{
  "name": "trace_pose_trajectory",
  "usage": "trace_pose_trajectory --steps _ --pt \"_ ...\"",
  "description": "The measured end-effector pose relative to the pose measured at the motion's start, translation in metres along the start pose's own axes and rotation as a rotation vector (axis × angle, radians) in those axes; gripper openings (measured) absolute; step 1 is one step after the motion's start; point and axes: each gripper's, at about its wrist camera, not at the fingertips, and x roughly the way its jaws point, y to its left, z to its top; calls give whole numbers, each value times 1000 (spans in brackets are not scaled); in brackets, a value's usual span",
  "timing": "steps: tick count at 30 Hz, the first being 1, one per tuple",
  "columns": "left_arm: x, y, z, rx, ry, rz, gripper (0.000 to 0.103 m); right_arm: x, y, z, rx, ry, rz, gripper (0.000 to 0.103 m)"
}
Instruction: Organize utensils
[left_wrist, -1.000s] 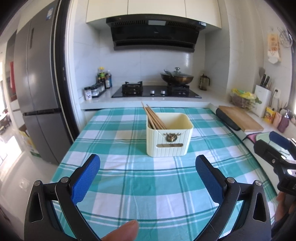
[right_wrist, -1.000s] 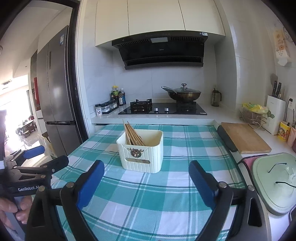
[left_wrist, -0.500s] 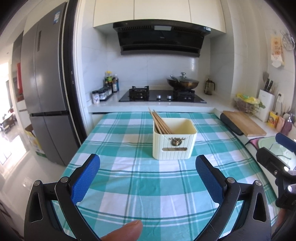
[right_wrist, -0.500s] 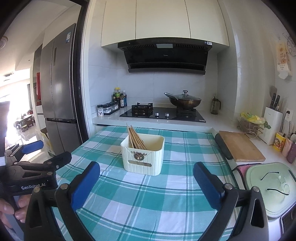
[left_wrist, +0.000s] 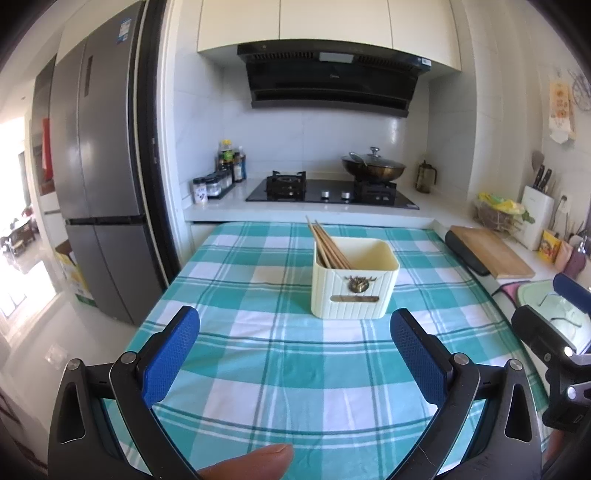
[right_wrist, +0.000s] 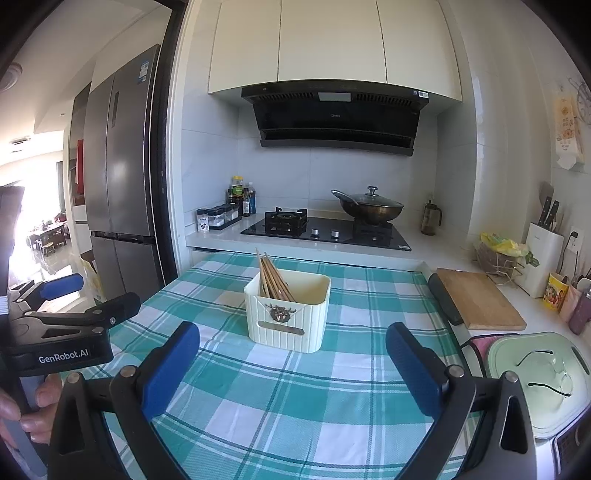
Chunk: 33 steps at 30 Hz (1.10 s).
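A cream ribbed utensil holder (left_wrist: 354, 288) with a brass deer emblem stands in the middle of the teal checked tablecloth (left_wrist: 295, 369). Several wooden chopsticks (left_wrist: 327, 245) lean in its left side. It also shows in the right wrist view (right_wrist: 288, 314), with the chopsticks (right_wrist: 273, 278). My left gripper (left_wrist: 295, 354) is open and empty, held above the cloth in front of the holder. My right gripper (right_wrist: 291, 362) is open and empty too, in front of the holder. Each gripper shows at the edge of the other's view.
A fridge (left_wrist: 99, 177) stands at the left. Behind the table are a gas hob (left_wrist: 328, 192), a lidded wok (left_wrist: 373, 168) and spice jars (left_wrist: 214, 181). A cutting board (right_wrist: 476, 299), knife block (right_wrist: 543, 247) and pale green lidded cooker (right_wrist: 535, 380) sit at the right.
Both grippers have drawn back and risen away from the holder, which looks smaller and farther now. Both stay open and empty.
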Motion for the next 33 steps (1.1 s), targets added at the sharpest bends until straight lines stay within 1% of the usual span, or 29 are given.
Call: trace_pose_trajectory --steps 5,23,33 --pt "2 0 -1 2 22 1 103 0 -1 -1 8 8 6 103" --pt "4 -3 -2 22 23 36 103 3 0 -1 3 22 10 103" --pt "4 -6 -1 31 26 40 103 3 0 -1 2 24 12 103"
